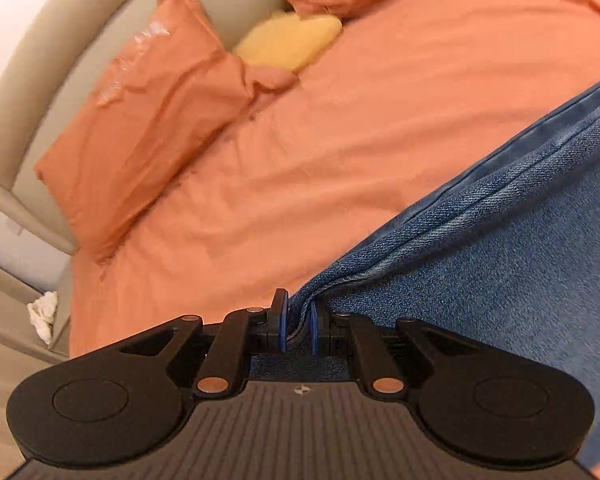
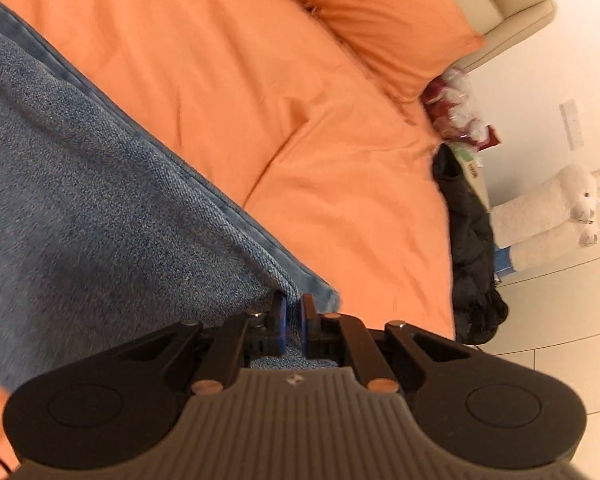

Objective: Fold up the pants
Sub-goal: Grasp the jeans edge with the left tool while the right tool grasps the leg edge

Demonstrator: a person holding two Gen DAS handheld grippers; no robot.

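Blue denim pants (image 1: 500, 248) hang stretched above an orange bed cover (image 1: 340, 120). In the left wrist view my left gripper (image 1: 298, 320) is shut on a bunched corner of the denim, and the cloth runs up to the right from its blue pads. In the right wrist view the pants (image 2: 80, 184) fill the left side. My right gripper (image 2: 293, 320) is shut on their near corner, with the hem edge running up to the left.
Orange pillows (image 1: 140, 128) and a yellow cushion (image 1: 288, 42) lie by a beige headboard (image 1: 28, 92). Right of the bed stand a black jacket (image 2: 468, 240), a white plush toy (image 2: 552, 216) and packets (image 2: 460, 112) on a pale tiled floor (image 2: 560, 340).
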